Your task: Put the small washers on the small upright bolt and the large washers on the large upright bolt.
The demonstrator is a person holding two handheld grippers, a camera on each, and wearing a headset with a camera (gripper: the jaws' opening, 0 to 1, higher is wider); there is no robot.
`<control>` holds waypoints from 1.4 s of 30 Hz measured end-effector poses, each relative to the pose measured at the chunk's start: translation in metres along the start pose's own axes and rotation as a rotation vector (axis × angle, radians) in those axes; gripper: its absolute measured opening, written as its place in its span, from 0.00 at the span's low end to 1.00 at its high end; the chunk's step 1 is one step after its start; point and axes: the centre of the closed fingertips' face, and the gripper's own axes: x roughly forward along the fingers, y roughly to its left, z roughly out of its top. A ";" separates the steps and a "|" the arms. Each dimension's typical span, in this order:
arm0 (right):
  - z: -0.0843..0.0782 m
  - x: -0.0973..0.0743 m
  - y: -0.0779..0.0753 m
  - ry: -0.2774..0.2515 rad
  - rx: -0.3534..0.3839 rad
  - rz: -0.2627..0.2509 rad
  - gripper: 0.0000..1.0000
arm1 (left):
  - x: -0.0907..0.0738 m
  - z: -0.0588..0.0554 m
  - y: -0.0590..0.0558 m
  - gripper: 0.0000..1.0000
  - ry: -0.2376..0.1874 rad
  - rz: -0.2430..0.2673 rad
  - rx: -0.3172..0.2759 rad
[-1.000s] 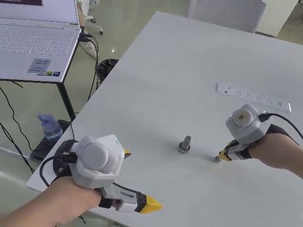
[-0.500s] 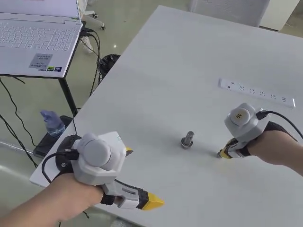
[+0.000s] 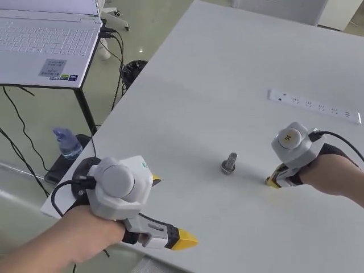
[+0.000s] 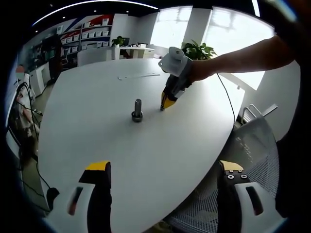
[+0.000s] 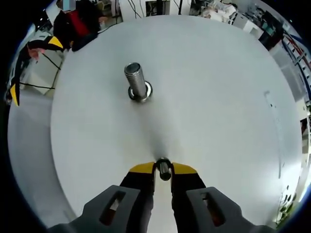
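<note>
The large bolt [image 3: 229, 164] [image 4: 137, 110] [image 5: 137, 83] stands upright on its wide base in the middle of the white table [image 3: 216, 85]. To its right, my right gripper [image 3: 272, 182] [image 4: 165, 103] [image 5: 164, 167] points down at the tabletop. Its yellow tips are closed around a small upright metal cylinder, which looks like the small bolt [image 5: 164, 170]. My left gripper [image 3: 169, 211] [image 4: 164, 167] hovers at the table's near left edge, jaws wide apart with nothing between them. I can make out no loose washers.
A white power strip [image 3: 313, 105] lies at the far right of the table. A laptop [image 3: 45, 40] sits on a stand left of the table, with cables and a water bottle [image 3: 67, 142] on the floor below. A mesh chair [image 4: 252, 141] stands beyond the near edge.
</note>
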 end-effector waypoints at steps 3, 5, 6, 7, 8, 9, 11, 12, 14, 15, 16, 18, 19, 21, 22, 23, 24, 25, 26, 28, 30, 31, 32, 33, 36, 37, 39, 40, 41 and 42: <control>0.000 0.000 0.000 -0.004 0.005 0.001 0.12 | -0.001 0.001 -0.001 0.90 -0.003 0.000 0.001; 0.000 0.000 0.000 -0.002 0.005 0.002 0.12 | -0.001 0.002 -0.002 0.90 -0.006 0.000 0.002; -0.001 0.000 0.000 -0.001 0.003 0.002 0.12 | -0.001 0.002 -0.002 0.90 -0.007 0.000 0.002; 0.000 0.000 0.001 -0.001 0.001 0.001 0.12 | -0.001 0.003 -0.002 0.90 -0.008 0.000 0.002; -0.001 0.000 0.001 0.000 -0.001 0.000 0.12 | -0.001 0.003 -0.002 0.90 -0.008 0.000 0.002; -0.001 0.000 0.001 0.000 -0.002 -0.001 0.12 | -0.001 0.003 -0.002 0.90 -0.008 -0.001 0.003; -0.001 0.000 0.001 0.000 -0.003 -0.002 0.12 | 0.000 0.004 -0.002 0.90 -0.009 -0.001 0.005; -0.001 0.000 0.001 0.000 0.000 0.000 0.13 | 0.000 0.004 -0.003 0.90 -0.008 -0.001 0.005; -0.001 0.000 0.001 -0.001 0.001 0.001 0.13 | 0.000 0.003 -0.003 0.90 -0.007 -0.001 0.006; -0.001 0.000 0.001 -0.001 0.002 0.002 0.13 | 0.000 0.003 -0.003 0.90 -0.008 -0.002 0.005; -0.001 0.000 0.002 -0.001 -0.001 0.002 0.13 | 0.000 0.003 -0.003 0.90 -0.007 -0.002 0.003; -0.001 -0.001 0.002 0.000 -0.002 0.002 0.13 | -0.001 0.002 -0.002 0.89 -0.004 -0.001 0.004; -0.001 0.000 0.002 0.000 -0.001 0.002 0.13 | -0.001 0.001 -0.003 0.89 -0.004 -0.001 0.003; -0.001 0.000 0.002 0.002 -0.002 0.002 0.13 | -0.001 0.001 -0.003 0.90 -0.005 -0.002 0.002; -0.001 0.000 0.002 0.003 -0.002 0.003 0.13 | -0.001 0.001 -0.003 0.90 -0.006 -0.002 0.001; -0.001 0.000 0.002 0.004 -0.005 0.006 0.13 | -0.001 0.001 -0.003 0.89 -0.006 -0.002 0.001; -0.001 0.000 0.002 0.005 -0.006 0.007 0.13 | -0.001 0.001 -0.002 0.89 -0.006 -0.001 0.001; 0.000 0.000 0.002 0.004 -0.009 0.007 0.14 | -0.001 0.001 -0.003 0.89 -0.007 -0.002 0.000; 0.000 0.000 0.002 0.004 -0.012 0.006 0.15 | -0.001 0.002 -0.003 0.89 -0.008 -0.002 0.000; 0.000 0.000 0.001 0.005 -0.010 -0.001 0.17 | -0.001 0.002 -0.003 0.89 -0.009 -0.002 0.000; -0.002 0.002 0.001 0.016 -0.009 0.004 0.18 | 0.000 0.001 -0.002 0.89 -0.007 -0.002 0.001; -0.002 0.002 0.001 0.014 -0.011 0.003 0.18 | 0.000 0.001 -0.002 0.89 -0.007 -0.002 0.001; -0.001 0.002 0.001 0.009 -0.010 0.003 0.18 | 0.000 0.001 -0.002 0.89 -0.007 -0.003 -0.001; 0.000 0.001 0.001 0.008 -0.009 0.004 0.18 | -0.001 0.000 -0.002 0.89 -0.006 -0.003 -0.002; 0.000 0.001 0.001 0.007 -0.012 0.004 0.18 | -0.001 -0.001 -0.002 0.89 -0.005 -0.002 -0.004; 0.000 0.001 0.001 0.007 -0.011 0.006 0.18 | -0.001 -0.001 -0.002 0.89 -0.004 -0.001 -0.004; 0.001 0.001 0.001 0.005 -0.012 0.008 0.18 | -0.001 -0.003 -0.002 0.89 0.001 -0.001 -0.003; 0.002 0.000 0.001 0.002 -0.011 0.007 0.18 | -0.001 -0.003 -0.003 0.89 0.000 -0.002 -0.002; 0.002 0.000 0.001 0.001 -0.009 0.008 0.18 | -0.001 -0.002 -0.003 0.89 -0.002 -0.003 -0.004; 0.002 0.000 0.001 0.001 -0.008 0.008 0.18 | -0.001 -0.002 -0.003 0.89 -0.003 -0.003 -0.005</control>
